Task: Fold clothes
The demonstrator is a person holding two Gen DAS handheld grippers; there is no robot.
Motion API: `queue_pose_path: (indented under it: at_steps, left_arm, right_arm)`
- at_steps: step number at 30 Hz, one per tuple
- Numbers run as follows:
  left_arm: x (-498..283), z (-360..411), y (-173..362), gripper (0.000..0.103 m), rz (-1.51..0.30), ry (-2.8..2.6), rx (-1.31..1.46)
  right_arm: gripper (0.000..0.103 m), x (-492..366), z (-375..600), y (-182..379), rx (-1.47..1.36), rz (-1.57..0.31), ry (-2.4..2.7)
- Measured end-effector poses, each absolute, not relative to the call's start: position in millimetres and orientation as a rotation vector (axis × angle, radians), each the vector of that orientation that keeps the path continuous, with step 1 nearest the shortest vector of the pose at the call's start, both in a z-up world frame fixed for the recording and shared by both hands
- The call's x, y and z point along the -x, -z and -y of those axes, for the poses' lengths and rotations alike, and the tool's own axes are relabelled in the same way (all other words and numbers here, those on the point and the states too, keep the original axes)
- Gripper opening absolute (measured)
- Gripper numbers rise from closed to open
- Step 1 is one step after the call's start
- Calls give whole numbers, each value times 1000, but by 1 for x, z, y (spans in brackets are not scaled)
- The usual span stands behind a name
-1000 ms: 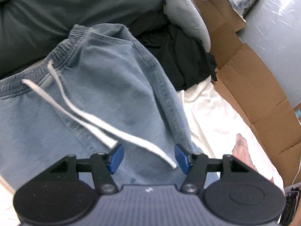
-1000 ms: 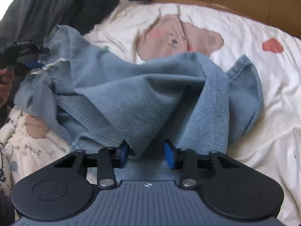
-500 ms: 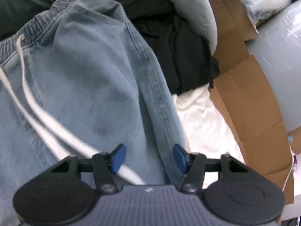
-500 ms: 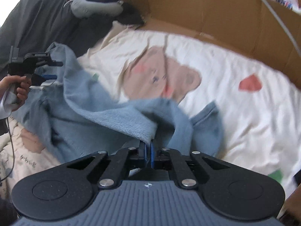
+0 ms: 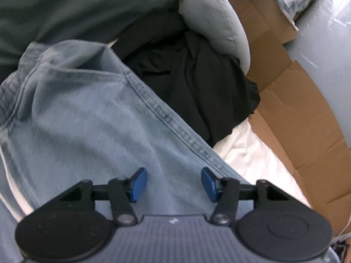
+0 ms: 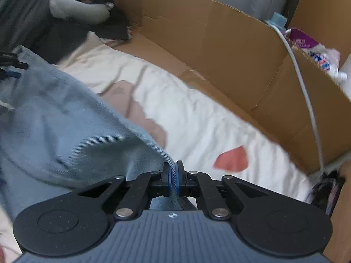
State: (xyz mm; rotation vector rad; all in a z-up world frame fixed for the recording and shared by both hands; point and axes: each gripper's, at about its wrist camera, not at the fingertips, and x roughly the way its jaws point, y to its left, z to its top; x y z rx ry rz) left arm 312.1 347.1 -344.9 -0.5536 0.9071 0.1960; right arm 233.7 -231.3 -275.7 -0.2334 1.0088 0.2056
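right gripper (image 6: 173, 180) clamped on an edge fold of the blue jeans (image 6: 54, 131), cloth pinched between the pads and stretching away to the left over the white bedsheet (image 6: 197, 118). left gripper (image 5: 171, 184) partway open, jaws have just been closing in, denim under them but pads not pressing on it; seam (image 5: 166, 118) runs diagonally ahead. black garment (image 5: 197, 83) and cardboard (image 5: 296, 114) beyond

A white bed sheet printed with a pink bear and a red heart (image 6: 219, 131) is spread over the bed. It is bordered by flattened brown cardboard panels (image 6: 219, 50), behind which a pale grey wall (image 5: 329, 50) is seen. Daylight falls across the sheet.
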Motion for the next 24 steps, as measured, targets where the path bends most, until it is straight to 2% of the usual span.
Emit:
queue_pose_path:
  at_steps: [8,12,17,18,20,22,24]
  left_arm:
    - [-333,-342,328,51,-899,-122,471]
    - [-353,-337,334,57,-927,-133,470]
    - [-380,-334,354,61,-962,-135,591]
    - [-384,-334,357,61,-970,-143,607]
    - [-391,-332,363,64,-988,-164,628]
    - [-397,-330,366,63,-1016,-191,630]
    - [-401,-329,369,64,-1038,-216,635]
  right_arm:
    - [1,-282,236,296,270,-1042,-136]
    - [1,-296,234,312,299,-1055,-98]
    - [6,-306,240,326,253,-1083,-86]
    - [9,-305,243,324,239,-1078,-89]
    - [25,-302,248,320,210,-1068,-93]
    - [35,-299,254,314,177,-1057,-96]
    - [38,-291,263,305,137,-1043,-91]
